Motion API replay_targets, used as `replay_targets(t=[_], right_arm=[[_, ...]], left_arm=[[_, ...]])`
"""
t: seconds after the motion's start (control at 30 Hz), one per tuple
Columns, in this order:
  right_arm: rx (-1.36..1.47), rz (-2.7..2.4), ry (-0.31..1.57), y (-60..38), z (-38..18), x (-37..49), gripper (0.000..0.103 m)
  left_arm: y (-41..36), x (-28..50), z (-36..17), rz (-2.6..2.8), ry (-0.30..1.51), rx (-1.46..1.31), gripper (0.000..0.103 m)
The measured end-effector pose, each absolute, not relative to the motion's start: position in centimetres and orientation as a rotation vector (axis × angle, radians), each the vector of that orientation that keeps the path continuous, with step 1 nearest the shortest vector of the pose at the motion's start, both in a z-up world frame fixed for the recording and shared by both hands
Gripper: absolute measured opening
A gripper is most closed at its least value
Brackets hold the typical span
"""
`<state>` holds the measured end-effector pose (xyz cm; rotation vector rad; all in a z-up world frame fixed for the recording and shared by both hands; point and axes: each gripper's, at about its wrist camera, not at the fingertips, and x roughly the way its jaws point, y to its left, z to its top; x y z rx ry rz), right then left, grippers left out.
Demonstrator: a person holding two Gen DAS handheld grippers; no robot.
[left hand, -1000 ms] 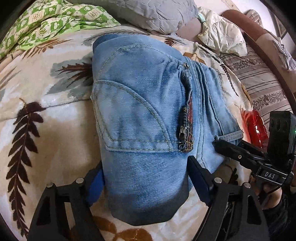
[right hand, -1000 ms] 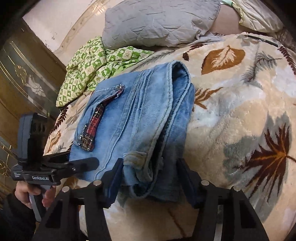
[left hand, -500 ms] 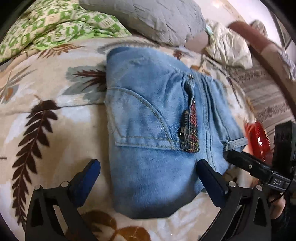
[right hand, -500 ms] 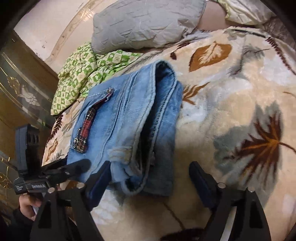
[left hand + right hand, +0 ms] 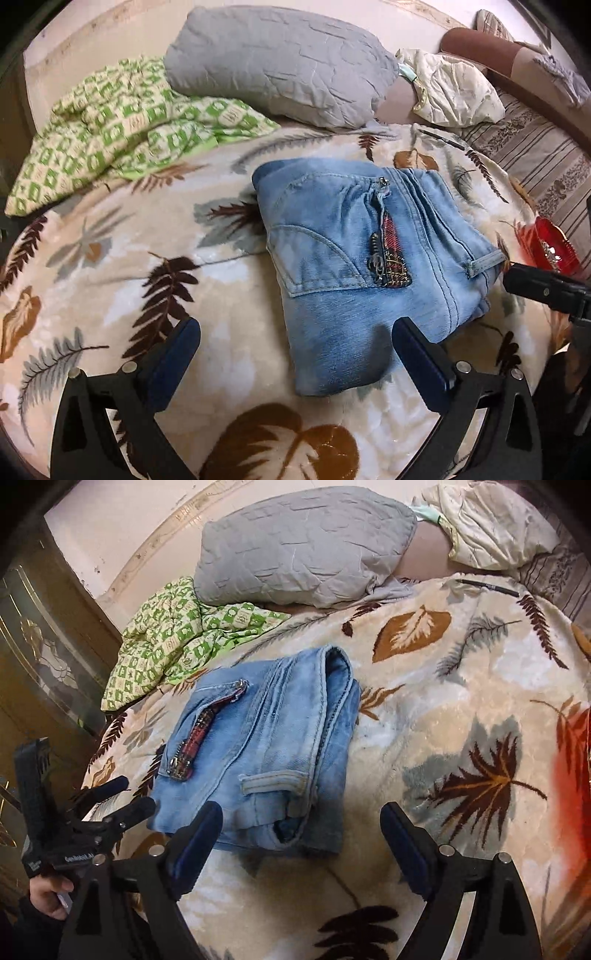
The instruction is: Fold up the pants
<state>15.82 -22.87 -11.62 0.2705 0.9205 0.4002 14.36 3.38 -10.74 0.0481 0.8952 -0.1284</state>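
Denim pants (image 5: 354, 266), light blue, lie folded into a compact stack on the bed's leaf-print blanket (image 5: 110, 280), zipper pocket with a red plaid patch facing up. Left tongs (image 5: 295, 343) spread wide, nothing held; the stack's near corner sits between the pads without touching them. Right tongs (image 5: 301, 825) also wide and empty, the waistband edge of the stack just ahead of the left pad. Behind the pants: grey pillow (image 5: 280, 62), green-and-white checked cloth (image 5: 122, 125), cream pillow (image 5: 454, 92), a pen (image 5: 487, 586) on the blanket. Wooden door (image 5: 40, 657) beside the bed. Writing on the left tongs reads roughly "GenRobot.AI", partly hidden.
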Motion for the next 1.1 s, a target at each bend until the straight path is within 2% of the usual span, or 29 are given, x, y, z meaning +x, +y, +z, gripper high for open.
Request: replay_targets(t=[0.63,0.77,1.1], right_arm=[[-0.019,0.123,0.893,-18.8,-11.0,14.7,0.089],[-0.043,0.115,0.855,-18.6,-9.8,13.3,0.089],[-0.037,0.103,0.734,-19.0,-3.6,9.3,0.089]], left_arm=[[1.1,15.4,-13.1,0.032,0.883,0.042,0.103],[1.4,14.1,-11.3,0.057,0.877,0.008,0.103],[1.2,9.0,-3.9,0.08,0.707,-0.004,0.103]])
